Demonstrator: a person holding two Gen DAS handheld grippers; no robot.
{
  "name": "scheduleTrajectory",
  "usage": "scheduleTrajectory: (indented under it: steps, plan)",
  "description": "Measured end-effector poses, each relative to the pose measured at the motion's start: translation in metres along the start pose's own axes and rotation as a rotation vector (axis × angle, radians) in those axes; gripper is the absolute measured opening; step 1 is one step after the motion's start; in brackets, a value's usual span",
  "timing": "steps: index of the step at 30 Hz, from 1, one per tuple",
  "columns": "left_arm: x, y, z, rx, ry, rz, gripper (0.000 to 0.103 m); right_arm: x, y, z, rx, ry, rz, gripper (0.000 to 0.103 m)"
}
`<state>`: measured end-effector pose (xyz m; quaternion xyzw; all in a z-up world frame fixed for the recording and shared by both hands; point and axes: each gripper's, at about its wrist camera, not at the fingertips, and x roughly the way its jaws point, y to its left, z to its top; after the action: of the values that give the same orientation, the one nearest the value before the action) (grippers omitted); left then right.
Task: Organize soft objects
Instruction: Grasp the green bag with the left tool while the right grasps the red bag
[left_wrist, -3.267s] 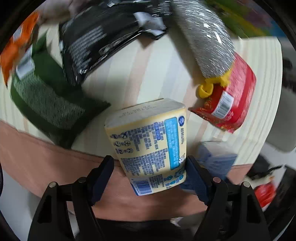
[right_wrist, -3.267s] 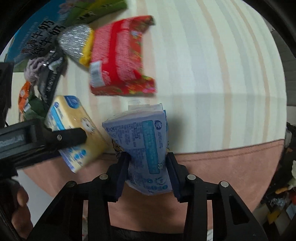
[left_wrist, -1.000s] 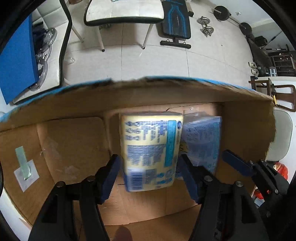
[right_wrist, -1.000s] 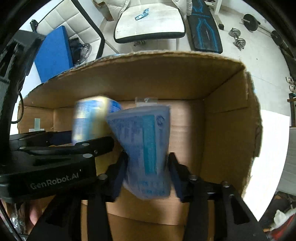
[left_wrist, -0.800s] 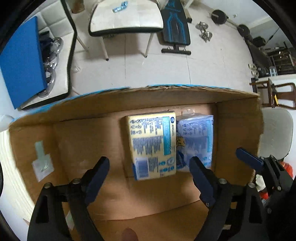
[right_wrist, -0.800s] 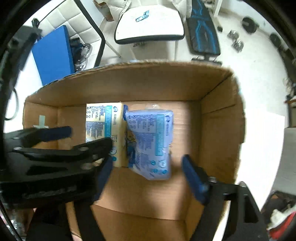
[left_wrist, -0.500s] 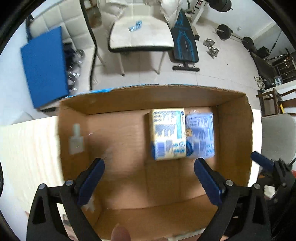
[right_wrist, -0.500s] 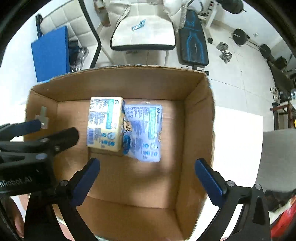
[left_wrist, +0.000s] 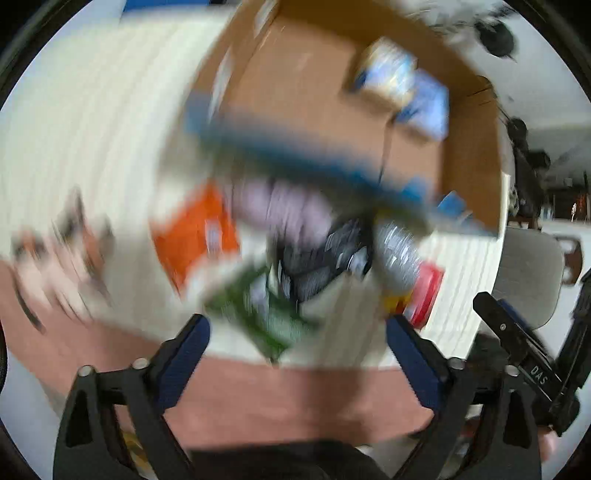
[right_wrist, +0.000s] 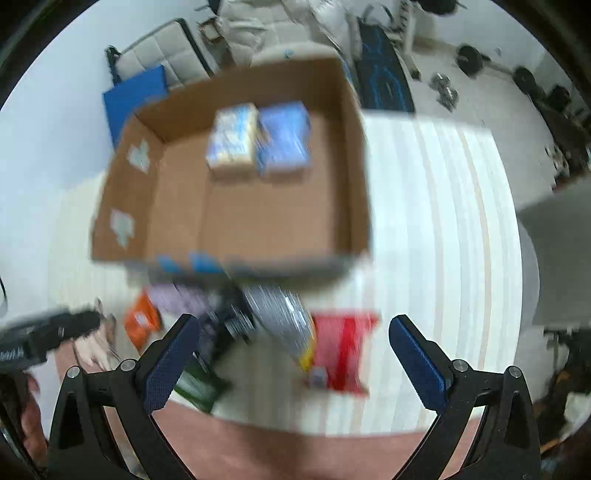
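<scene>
Both views are motion-blurred. The yellow tissue pack (right_wrist: 232, 142) and the blue tissue pack (right_wrist: 284, 138) lie side by side at the far end of the cardboard box (right_wrist: 177, 206); they also show in the left wrist view (left_wrist: 384, 70) (left_wrist: 428, 105). My left gripper (left_wrist: 295, 350) is open and empty above the pile of snack bags in front of the box: a green bag (left_wrist: 258, 314), an orange bag (left_wrist: 195, 232), a black bag (left_wrist: 317, 258), a silver bag (left_wrist: 399, 251) and a red bag (left_wrist: 424, 295). My right gripper (right_wrist: 291, 350) is open and empty above the silver bag (right_wrist: 280, 314) and the red bag (right_wrist: 340, 350).
The striped table cloth (right_wrist: 443, 221) spreads to the right of the box, with a pink border (right_wrist: 295, 454) at the near edge. A chair and gym gear stand on the floor behind. My right gripper's body (left_wrist: 528, 369) shows at the lower right in the left wrist view.
Both grippers let go of the tissue packs in the box, opened wide and pulled back. They now hang over the snack bags on the table.
</scene>
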<state>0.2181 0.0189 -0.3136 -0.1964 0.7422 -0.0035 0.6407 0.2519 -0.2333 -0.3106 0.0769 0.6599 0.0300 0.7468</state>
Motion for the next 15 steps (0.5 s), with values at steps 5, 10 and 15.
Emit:
scheduleTrajectory:
  steps: [5,10,15]
  plan:
    - [0.069,0.029,-0.023,-0.15,0.097,-0.04,0.064,0.063,-0.024,-0.034,0.071,0.117,0.015,0.102]
    - [0.105,0.039,-0.018,-0.257,0.103,-0.081,0.064,0.102,-0.033,-0.044,0.089,0.153,-0.029,0.087]
    - [0.118,0.024,-0.013,-0.158,0.093,0.029,0.046,0.125,-0.044,-0.052,0.128,0.221,0.001,0.06]
